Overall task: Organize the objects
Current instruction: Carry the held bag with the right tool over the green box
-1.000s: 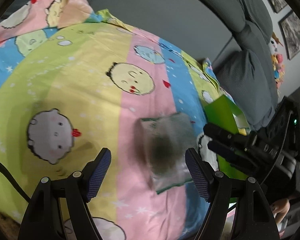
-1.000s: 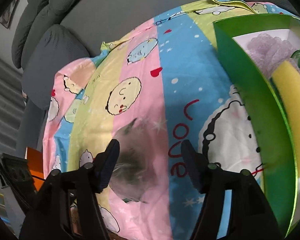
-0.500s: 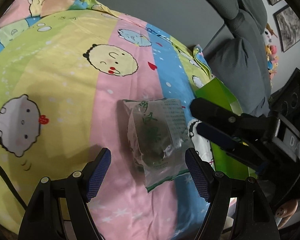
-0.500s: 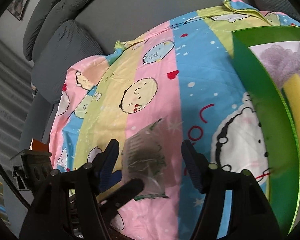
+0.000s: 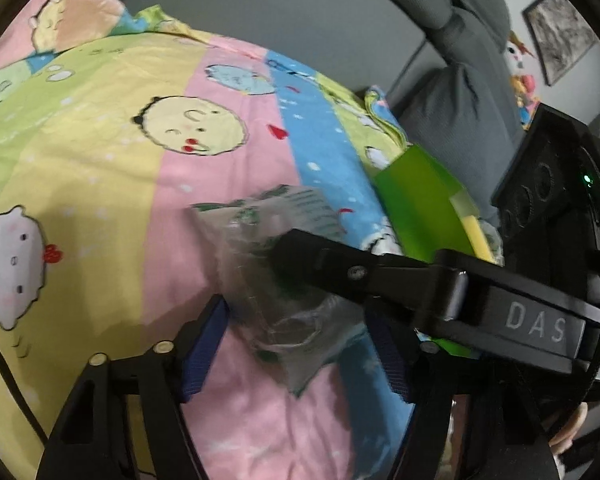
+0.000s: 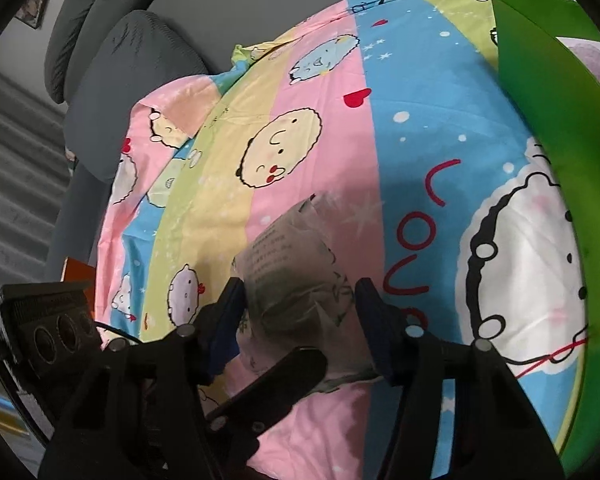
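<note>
Packet (image 5: 276, 280) lies on bedsheet (image 5: 100, 152), near green box (image 5: 420, 208). Both grippers spread, straddling it: left (image 5: 300, 344), right (image 6: 300, 320). Risk: grippers collide; slick film slips, crumples.

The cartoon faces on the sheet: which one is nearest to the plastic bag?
The yellow round face with red lips, just beyond the plastic bag; the others lie farther off.
</note>
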Action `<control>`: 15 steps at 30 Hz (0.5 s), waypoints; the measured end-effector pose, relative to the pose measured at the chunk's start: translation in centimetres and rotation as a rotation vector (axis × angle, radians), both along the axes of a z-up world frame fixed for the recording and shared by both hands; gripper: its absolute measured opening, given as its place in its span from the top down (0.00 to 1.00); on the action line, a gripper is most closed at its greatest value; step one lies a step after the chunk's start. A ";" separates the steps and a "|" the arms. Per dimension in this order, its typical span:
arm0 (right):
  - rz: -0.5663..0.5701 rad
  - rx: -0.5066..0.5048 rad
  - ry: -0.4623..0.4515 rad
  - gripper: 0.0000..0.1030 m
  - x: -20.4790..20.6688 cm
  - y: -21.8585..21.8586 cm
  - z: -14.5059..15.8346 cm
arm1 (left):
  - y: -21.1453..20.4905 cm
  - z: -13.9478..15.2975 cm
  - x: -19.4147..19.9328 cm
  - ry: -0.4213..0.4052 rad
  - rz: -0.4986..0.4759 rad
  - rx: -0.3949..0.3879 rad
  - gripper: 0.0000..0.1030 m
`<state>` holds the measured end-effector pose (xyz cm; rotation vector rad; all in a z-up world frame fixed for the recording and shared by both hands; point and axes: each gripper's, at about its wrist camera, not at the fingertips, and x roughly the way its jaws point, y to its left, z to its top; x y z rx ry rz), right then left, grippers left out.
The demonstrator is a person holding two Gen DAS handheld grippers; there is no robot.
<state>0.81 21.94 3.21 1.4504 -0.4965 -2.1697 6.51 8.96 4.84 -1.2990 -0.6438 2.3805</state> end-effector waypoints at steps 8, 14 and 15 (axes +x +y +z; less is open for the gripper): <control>0.020 -0.047 0.079 0.52 1.3 1.2 2.5 | 1.5 3.1 1.2 0.108 -0.017 -0.046 0.34; -0.007 -0.114 0.169 0.52 2.8 3.5 5.9 | 3.5 6.8 1.9 0.222 -0.050 -0.106 0.34; -0.015 -0.123 0.185 0.52 3.1 3.9 6.4 | 3.9 7.4 2.0 0.239 -0.058 -0.115 0.34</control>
